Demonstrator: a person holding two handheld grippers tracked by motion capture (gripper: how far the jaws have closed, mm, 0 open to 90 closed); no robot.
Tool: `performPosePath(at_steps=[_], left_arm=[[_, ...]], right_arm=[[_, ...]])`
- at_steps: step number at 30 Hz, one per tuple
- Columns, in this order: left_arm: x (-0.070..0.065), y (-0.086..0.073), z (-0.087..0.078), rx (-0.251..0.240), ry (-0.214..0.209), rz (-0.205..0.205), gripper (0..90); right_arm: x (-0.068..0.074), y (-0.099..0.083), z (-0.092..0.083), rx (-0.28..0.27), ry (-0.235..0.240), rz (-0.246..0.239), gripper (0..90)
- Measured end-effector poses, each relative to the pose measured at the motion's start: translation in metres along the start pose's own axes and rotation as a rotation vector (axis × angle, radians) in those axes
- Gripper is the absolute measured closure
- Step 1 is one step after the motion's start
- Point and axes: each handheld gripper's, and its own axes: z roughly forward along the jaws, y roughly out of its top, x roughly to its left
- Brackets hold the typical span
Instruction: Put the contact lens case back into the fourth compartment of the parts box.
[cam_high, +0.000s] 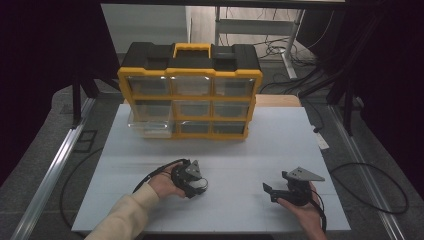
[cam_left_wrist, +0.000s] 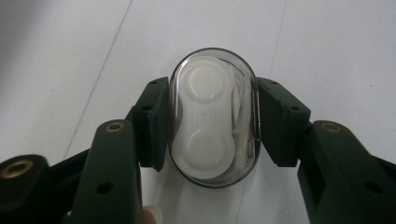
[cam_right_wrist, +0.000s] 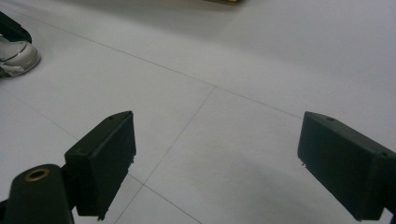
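**Clear plastic case clamped, drawer open and waiting**

Clear oval contact lens case (cam_left_wrist: 212, 116), white twin-cup insert inside, sits between the left gripper (cam_left_wrist: 212, 122) pads. Jaws about half closed, pressing both long sides. Case lies on the white tabletop (cam_high: 240, 150), front-left of centre; nothing shows it lifted yet.

Right gripper (cam_right_wrist: 219, 163): jaws wide apart, nothing between them, low over bare table at front-right, well apart from the case.

Further back: yellow-and-black parts organizer (cam_high: 190, 90), three-by-three clear drawers, carry handle on top. Bottom-left drawer (cam_high: 148, 127) is pulled out toward the person; the other eight look shut.

Progress, my read:
- Done: drawer opened, grasp made on the case.
- Left: lift, carry to the open drawer, drop in, push drawer shut. Probably the right gripper's job for the push.

Roughly a third in. Can't tell whether the open drawer already holds anything.
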Motion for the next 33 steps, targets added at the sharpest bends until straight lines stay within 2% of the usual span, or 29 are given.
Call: performPosePath(at_steps=[10,19,30,33], left_arm=[[0.001,-0.002,-0.01,-0.035,0.025,-0.025,48.1],[0.001,-0.006,-0.025,-0.087,0.057,-0.052,48.1],[-0.001,-0.007,-0.039,-0.146,0.089,-0.066,48.1],[-0.002,-0.007,-0.043,-0.162,0.112,-0.074,48.1]], right_arm=[[0.0,0.0,0.0,0.0,-0.001,0.001,12.1],[0.0,0.0,0.0,0.0,-0.001,0.001,12.1],[-0.001,0.0,0.0,0.002,-0.004,0.003,12.1],[-0.001,0.0,0.0,0.002,-0.004,0.003,12.1]])
